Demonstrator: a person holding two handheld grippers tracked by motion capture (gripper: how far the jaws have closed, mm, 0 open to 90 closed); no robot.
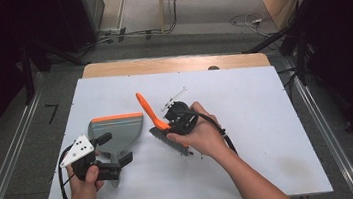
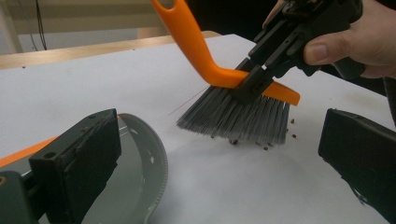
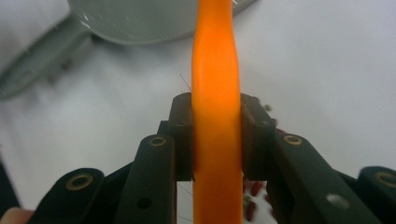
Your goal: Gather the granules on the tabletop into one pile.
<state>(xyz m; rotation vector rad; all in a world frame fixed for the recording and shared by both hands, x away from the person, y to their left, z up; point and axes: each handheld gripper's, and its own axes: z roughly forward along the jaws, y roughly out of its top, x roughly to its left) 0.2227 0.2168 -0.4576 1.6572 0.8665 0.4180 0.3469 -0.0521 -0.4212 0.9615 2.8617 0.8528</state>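
From the high view, a white table [image 1: 267,119] carries a grey dustpan [image 1: 117,133] with an orange front lip and a small brush [image 1: 159,124] with an orange handle. The left gripper [image 1: 118,149], held in the person's left hand [image 1: 87,182], sits at the near end of the dustpan; its 2 jaws stand apart, 1 on each side of the pan's handle, and it is hard to tell from here whether either touches it. The right gripper [image 1: 173,125], in the right hand [image 1: 201,134], is closed on the brush just right of the dustpan, the handle rising up and away from it toward the far left.

In the left gripper view, the 2 black jaws stand wide, with the dustpan's [image 2: 140,177] curved grey rim lying by the left jaw. Ahead between them the brush [image 2: 233,112] rests its grey bristles on the white surface, tilted, with the right gripper [image 2: 254,81] clamped on the orange back above the bristles. A few small dark crumbs [image 2: 261,144] lie at the bristle tips.

In the right gripper view, the right gripper [image 3: 217,140] presses both jaws against the orange brush handle [image 3: 215,93], which runs straight up between them. Beyond the jaws lies the dustpan [image 3: 116,23], blurred. Reddish-brown crumbs [image 3: 254,189] sit on the table just right of the handle, below the jaws.
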